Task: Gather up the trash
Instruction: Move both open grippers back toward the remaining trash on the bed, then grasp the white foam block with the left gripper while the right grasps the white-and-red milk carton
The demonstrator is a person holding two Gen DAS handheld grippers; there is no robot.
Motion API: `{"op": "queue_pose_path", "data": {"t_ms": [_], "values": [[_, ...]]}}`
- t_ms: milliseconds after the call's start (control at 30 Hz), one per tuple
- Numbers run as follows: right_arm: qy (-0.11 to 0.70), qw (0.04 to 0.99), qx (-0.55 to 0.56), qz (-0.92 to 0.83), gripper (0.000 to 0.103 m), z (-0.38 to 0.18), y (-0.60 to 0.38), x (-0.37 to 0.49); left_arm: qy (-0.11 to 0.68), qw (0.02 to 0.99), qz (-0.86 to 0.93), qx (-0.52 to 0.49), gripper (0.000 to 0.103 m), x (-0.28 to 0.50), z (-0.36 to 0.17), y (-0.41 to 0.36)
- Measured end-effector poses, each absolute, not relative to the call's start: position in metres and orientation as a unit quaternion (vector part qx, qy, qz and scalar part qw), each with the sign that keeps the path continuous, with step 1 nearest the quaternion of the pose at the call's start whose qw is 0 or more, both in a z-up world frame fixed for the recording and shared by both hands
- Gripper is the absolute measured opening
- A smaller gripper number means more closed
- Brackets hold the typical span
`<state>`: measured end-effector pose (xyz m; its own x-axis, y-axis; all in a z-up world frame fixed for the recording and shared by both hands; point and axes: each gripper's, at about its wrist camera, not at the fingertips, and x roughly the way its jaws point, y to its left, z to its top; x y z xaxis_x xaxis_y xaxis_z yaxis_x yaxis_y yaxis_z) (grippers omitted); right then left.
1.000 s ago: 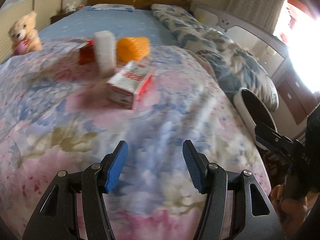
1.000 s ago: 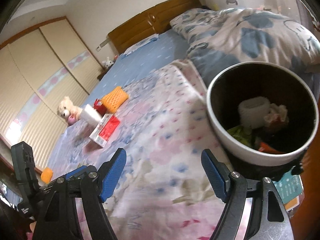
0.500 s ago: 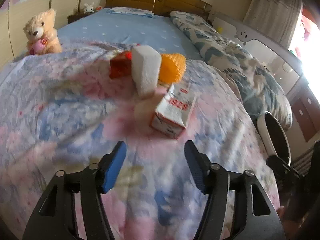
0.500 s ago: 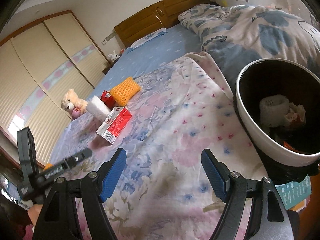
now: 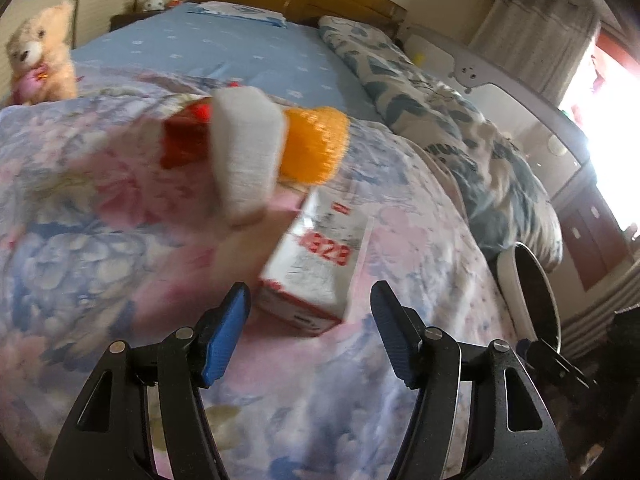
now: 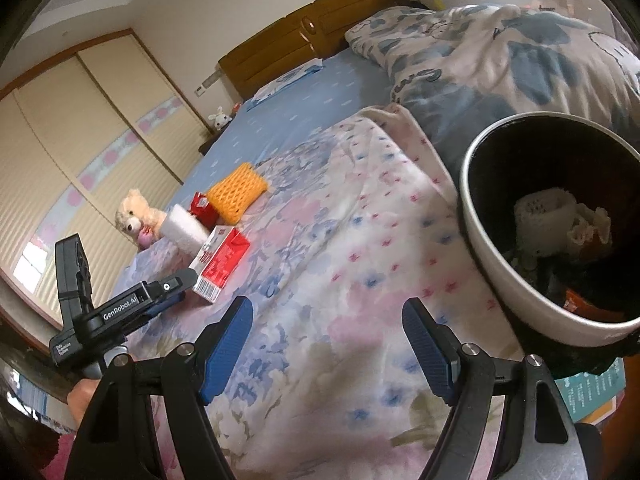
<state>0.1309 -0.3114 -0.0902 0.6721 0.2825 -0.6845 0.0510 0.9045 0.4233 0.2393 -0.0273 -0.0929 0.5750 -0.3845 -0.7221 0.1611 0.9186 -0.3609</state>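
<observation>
wooden headboard, cream wardrobe doors, bright window.

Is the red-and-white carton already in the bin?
No, the red-and-white carton lies on the floral quilt, apart from the bin.

We see the bed under a floral quilt. Mid-left of the frame, a red-and-white carton, white foam block, red packet and orange mesh sleeve lie clustered; a teddy bear sits further left.
</observation>
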Motion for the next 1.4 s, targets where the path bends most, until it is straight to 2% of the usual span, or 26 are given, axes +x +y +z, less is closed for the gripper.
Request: {"op": "queue_pose_path", "data": {"t_ms": [200,600,833,867,900,933,967,1400], "values": [[0.395,0.891,0.221,0.049,0.079,-0.090,-0.324,0.135,0.429,0.869,-0.214,-0.123,0.063,0.234,-0.085,-0.054],[0.401,0.886,0.223,0.058,0.079,-0.098,-0.316,0.151,0.429,0.894,-0.045,-0.122,0.063,0.275,-0.087,-0.009],[0.415,0.883,0.201,0.082,0.079,-0.105,-0.290,0.161,0.433,0.895,-0.040,-0.104,0.064,0.303,-0.099,-0.008],[0.417,0.883,0.197,0.086,0.079,-0.106,-0.285,0.163,0.433,0.895,-0.045,-0.098,0.060,0.304,-0.101,-0.008],[0.419,0.883,0.193,0.090,0.079,-0.106,-0.281,0.165,0.433,0.895,-0.051,-0.094,0.041,0.304,-0.102,-0.008],[0.420,0.883,0.187,0.096,0.079,-0.106,-0.275,0.166,0.436,0.894,-0.058,-0.092,0.030,0.304,-0.103,-0.008],[0.420,0.883,0.183,0.098,0.078,-0.106,-0.272,0.167,0.442,0.890,-0.065,-0.091,0.026,0.304,-0.105,-0.005],[0.432,0.882,0.106,0.159,0.078,-0.107,-0.192,0.210,0.483,0.862,-0.135,-0.072,0.026,0.223,-0.093,0.034]]}}
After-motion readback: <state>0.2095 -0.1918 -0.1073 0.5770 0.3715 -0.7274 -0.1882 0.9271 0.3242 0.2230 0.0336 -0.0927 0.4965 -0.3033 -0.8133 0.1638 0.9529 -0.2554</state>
